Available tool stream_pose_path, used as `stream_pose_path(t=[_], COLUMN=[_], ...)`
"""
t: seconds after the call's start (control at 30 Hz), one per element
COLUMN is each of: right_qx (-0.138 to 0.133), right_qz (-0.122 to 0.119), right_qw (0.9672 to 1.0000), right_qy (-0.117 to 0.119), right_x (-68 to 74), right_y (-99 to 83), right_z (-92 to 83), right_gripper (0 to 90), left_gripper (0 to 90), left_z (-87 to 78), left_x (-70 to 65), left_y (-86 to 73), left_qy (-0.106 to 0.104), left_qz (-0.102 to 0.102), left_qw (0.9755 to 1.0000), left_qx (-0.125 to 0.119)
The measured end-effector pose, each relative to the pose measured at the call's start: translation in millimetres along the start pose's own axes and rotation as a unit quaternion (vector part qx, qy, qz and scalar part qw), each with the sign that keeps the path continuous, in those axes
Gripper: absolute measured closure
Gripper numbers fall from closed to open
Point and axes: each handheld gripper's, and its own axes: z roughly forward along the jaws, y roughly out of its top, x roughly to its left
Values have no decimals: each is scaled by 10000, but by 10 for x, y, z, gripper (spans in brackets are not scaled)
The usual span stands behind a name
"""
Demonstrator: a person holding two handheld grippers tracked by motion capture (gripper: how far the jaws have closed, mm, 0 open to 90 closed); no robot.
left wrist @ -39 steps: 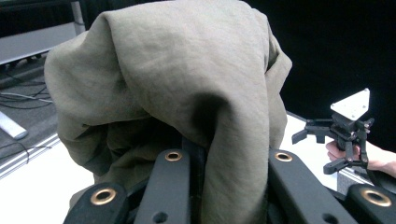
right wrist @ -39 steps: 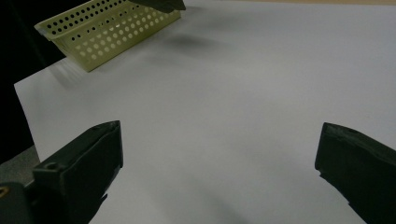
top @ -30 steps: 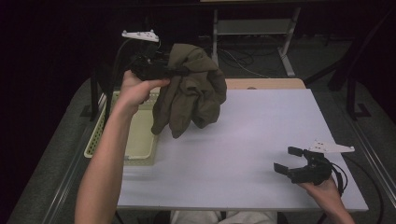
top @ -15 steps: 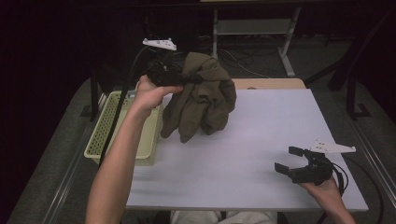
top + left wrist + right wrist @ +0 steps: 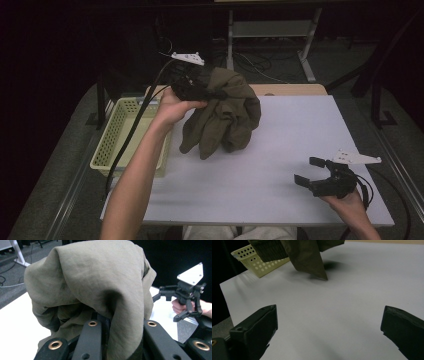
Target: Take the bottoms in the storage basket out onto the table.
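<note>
An olive-green garment (image 5: 225, 117) hangs bunched from my left gripper (image 5: 207, 90), which is shut on its upper folds above the back left of the white table (image 5: 280, 150). The cloth's lowest corner hangs close to the tabletop. In the left gripper view the garment (image 5: 95, 282) drapes over both black jaws, and my left gripper (image 5: 120, 337) pinches a fold. My right gripper (image 5: 307, 171) rests low by the table's front right corner, open with nothing between its fingers. In the right gripper view my right gripper (image 5: 329, 322) stands wide over bare table, with the garment's tip (image 5: 309, 260) ahead.
A pale yellow perforated basket (image 5: 117, 137) stands at the table's left edge, under my left forearm. The same basket (image 5: 259, 261) lies beyond the hanging cloth in the right gripper view. Dark floor, cables and a white stand lie behind the table.
My left hand has carried the garment to the right and lower, from above the basket toward the table's middle. The right gripper has stayed where it was.
</note>
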Motion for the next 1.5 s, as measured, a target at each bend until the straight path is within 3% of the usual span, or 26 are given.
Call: stream_pose_path(t=[0.5,0.93,1.5], right_qx=[-20,-29,-22], right_qz=[-13,-1,2], right_qw=[10000,10000,10000], right_qy=[-19,-47,-58], right_x=[-1,-2,-9], right_y=[1,-1,-1], right_z=[-5,-10,-14], right_gripper=[8,8,8], left_gripper=[763,761,749], left_z=[272,586,1002], left_x=[-19,-33,-189], left_y=[-136,-331,-527], left_qy=[-126,-238,-505], left_qz=[3,21,71], left_qw=[9999,9994,9985], left_qx=[22,261,220])
